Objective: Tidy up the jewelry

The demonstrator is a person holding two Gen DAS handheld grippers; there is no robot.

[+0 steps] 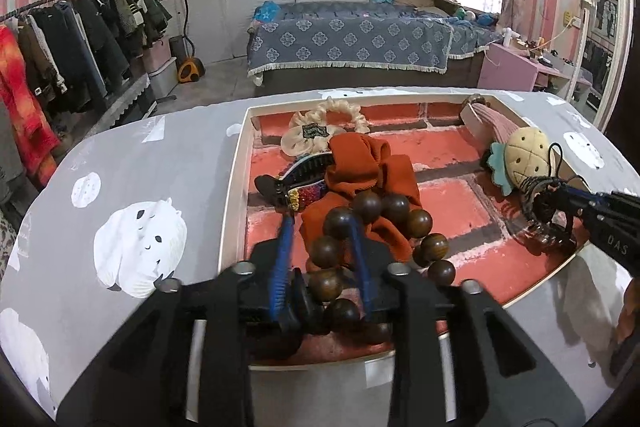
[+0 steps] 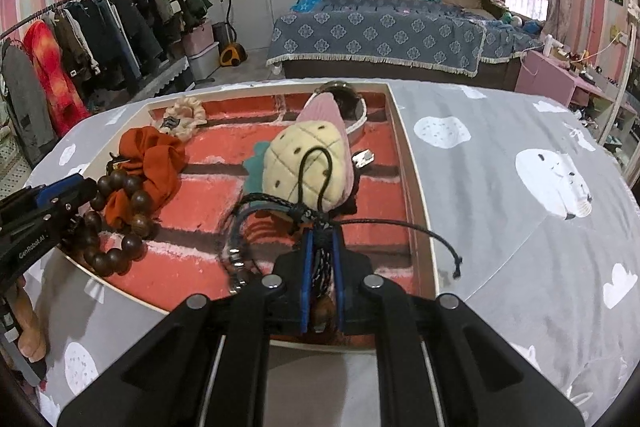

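While the left hand-held gripper [image 1: 324, 227] stands released around the heavy, loose string of dark wooden beads [image 1: 360, 251], the limp black braided cord bracelet [image 2: 280, 211] is clenched at its knot by the right hand-held gripper [image 2: 322, 239].

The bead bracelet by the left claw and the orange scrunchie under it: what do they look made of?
The bead bracelet looks like polished dark wood: big round brown beads with faint grain streaks and soft highlights, though lacquered resin is possible. The orange scrunchie looks like matte woven or knit fabric, going by its soft gathered folds without shine.
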